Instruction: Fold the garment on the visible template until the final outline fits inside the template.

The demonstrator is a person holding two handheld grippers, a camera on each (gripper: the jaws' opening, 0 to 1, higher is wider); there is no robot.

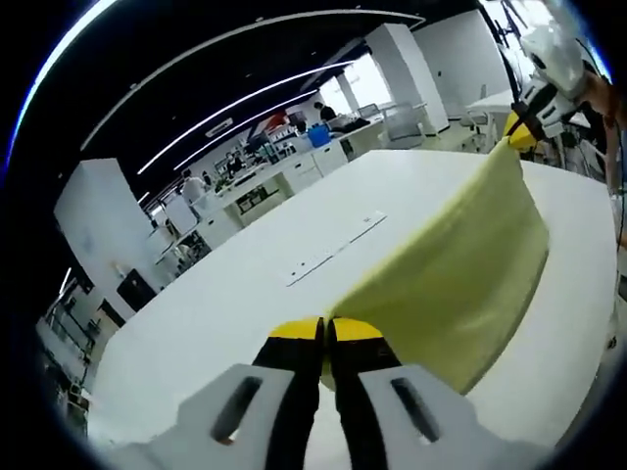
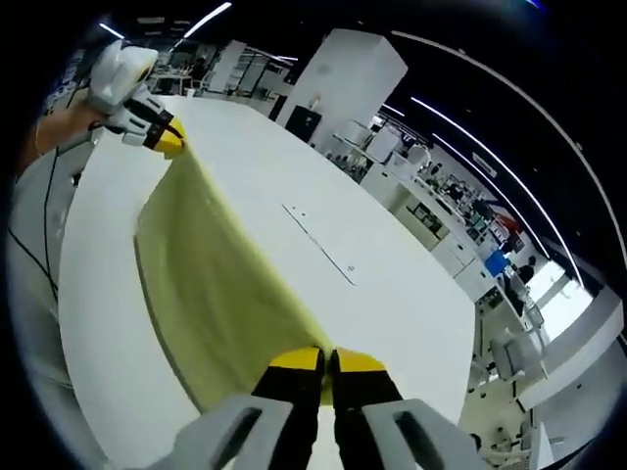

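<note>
Left gripper (image 1: 324, 331): seen nearest in the left gripper view, its yellow-tipped jaws are pressed together on one end of the garment's upper edge.

Right gripper (image 2: 326, 360): seen nearest in the right gripper view, its jaws are likewise clamped on the opposite end of the same edge; it is also seen far off in the left gripper view (image 1: 522, 135), pinching the cloth.

Yellow garment (image 1: 460, 264): it is held stretched between the two grippers, the top edge drawn taut and the rest hanging as a sheet toward the white table (image 1: 245, 294). Whether the lower hem touches the tabletop cannot be told.

Cover plate (image 2: 318, 243): a long, narrow flush panel is set in the tabletop beyond the cloth, well apart from it.

Template: no outline that can be read as a template is made out on the table in either view.

Background: desks, chairs and a white pillar (image 2: 338, 83) are seen far behind, under strip ceiling lights.

Step in hand: the garment is judged to be lifted and spread out, ahead of being laid down or folded over; no fold is seen completed.

Next move: the cloth is probably to be lowered evenly, both ends kept level and taut, so that it is laid flat without wrinkles. The template is to be found first, since placement depends on it.

Risk: one corner could slip free if tension is uneven.
</note>
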